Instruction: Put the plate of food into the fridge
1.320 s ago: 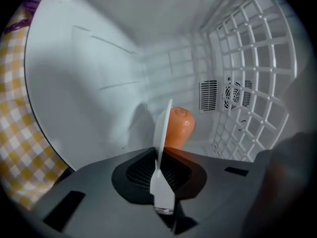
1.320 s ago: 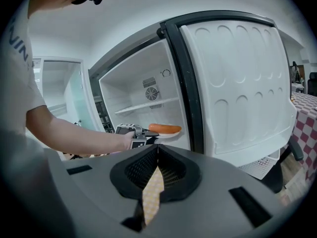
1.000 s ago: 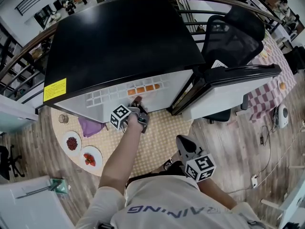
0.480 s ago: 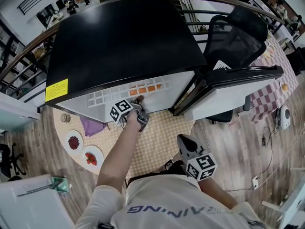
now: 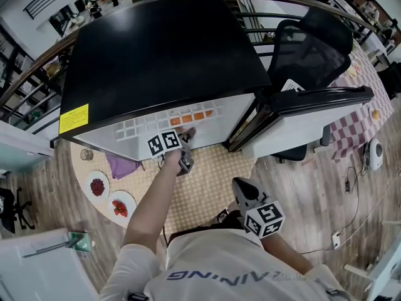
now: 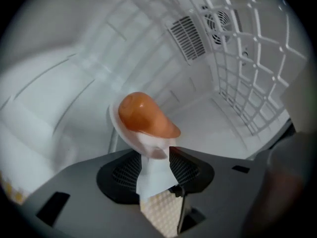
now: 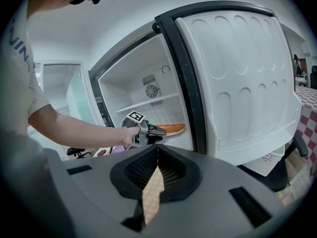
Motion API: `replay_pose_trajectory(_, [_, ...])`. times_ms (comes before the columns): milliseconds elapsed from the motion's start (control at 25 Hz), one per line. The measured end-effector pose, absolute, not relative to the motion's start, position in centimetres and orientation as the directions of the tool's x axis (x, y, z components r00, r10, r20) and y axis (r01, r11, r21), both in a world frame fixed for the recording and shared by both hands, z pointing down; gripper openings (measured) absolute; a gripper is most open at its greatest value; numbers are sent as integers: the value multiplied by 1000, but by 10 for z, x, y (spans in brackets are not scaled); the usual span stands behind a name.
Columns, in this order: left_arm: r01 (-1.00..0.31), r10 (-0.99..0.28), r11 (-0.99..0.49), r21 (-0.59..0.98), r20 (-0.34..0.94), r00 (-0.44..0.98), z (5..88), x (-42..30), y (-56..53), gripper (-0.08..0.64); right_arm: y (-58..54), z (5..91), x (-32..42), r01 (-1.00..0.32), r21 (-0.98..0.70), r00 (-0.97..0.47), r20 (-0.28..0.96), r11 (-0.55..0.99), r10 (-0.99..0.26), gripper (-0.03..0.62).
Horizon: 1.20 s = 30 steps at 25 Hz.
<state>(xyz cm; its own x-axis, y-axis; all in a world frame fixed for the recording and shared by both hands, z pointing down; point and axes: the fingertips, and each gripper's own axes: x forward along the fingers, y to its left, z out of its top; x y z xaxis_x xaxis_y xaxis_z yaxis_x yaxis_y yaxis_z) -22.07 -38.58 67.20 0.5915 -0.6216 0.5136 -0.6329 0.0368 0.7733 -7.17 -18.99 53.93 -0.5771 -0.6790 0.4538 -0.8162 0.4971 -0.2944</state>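
Since a second ago your left gripper (image 6: pixel 155 156) has rolled at the mouth of the fridge (image 7: pixel 148 68), and its jaws have just been opening. They now stand wide, with the rim of the plate (image 6: pixel 148 150) between them but not clamped. The plate and its orange food (image 6: pixel 146 114) rest on the fridge's lower level, right side. Placing looks done; pulling out and shutting the door (image 7: pixel 237 73) remain. Your right gripper (image 7: pixel 154 148) waits near you, closed and empty. Two other plates (image 5: pixel 95 187) sit on the left of the round woven worktop (image 5: pixel 207 180), with wood floor (image 5: pixel 301 187) around and an office chair (image 5: pixel 307 49) far right.
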Motion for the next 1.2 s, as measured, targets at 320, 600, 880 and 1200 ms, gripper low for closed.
replay_pose_trajectory(320, [-801,-602,-133,584,594,533,670,-219,-380,167,-187,538,-75,-808,-294,-588,452,511,-670,21])
replay_pose_trajectory(600, [-801,-546,-87,592,645,535,682,-223,-367,166,-183,539,-75,-801,-296,-597,452,520,-663,21])
replay_pose_trajectory(880, [-792,-564,-83,605,626,538,668,-230,-356,103,-184,537,-77,-792,-301,-610,442,532,-658,21])
replay_pose_trajectory(1200, [-779,-681,-197,596,488,545,602,-235,-307,9,-194,532,-80,-779,-307,-626,407,546,-665,21])
